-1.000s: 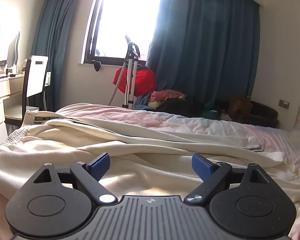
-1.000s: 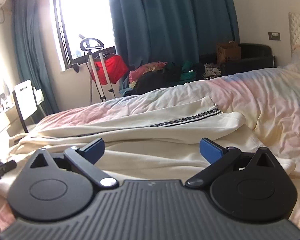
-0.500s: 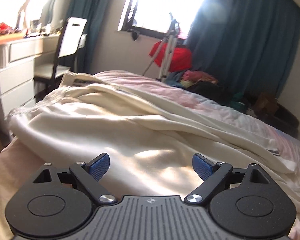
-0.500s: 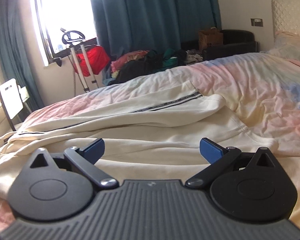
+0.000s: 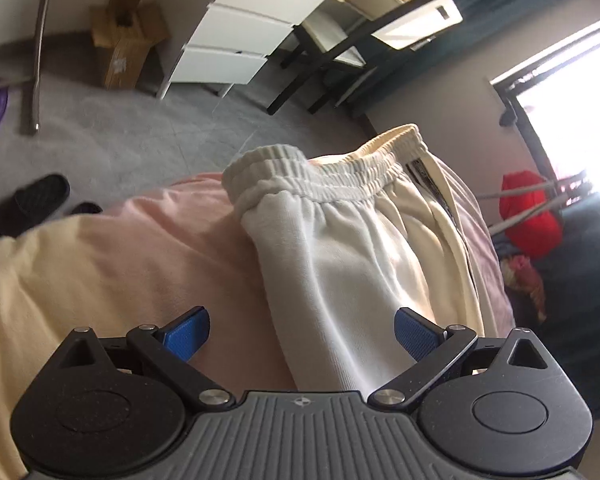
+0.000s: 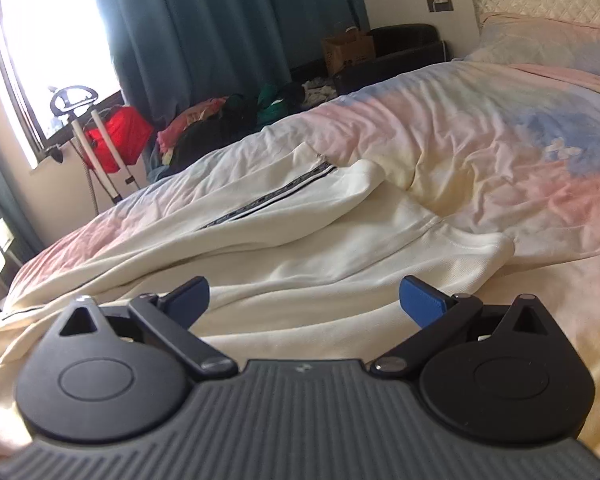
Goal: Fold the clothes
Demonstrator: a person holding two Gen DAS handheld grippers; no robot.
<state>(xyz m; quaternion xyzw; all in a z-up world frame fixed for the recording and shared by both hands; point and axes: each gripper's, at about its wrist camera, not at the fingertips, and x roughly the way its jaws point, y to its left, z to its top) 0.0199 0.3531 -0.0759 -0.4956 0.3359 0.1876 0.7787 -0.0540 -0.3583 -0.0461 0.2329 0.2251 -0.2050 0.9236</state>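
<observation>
Left wrist view: the left gripper (image 5: 302, 330) hangs open above the trousers (image 5: 352, 264) near their waistband (image 5: 320, 184), probably to grasp it; the right gripper (image 6: 303, 299) is open over the legs.

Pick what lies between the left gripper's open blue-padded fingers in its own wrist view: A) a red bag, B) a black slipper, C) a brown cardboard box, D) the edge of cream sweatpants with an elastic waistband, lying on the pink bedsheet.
D: the left gripper is open over the edge of the cream sweatpants, spread on the pink bedsheet; nothing is gripped.
</observation>
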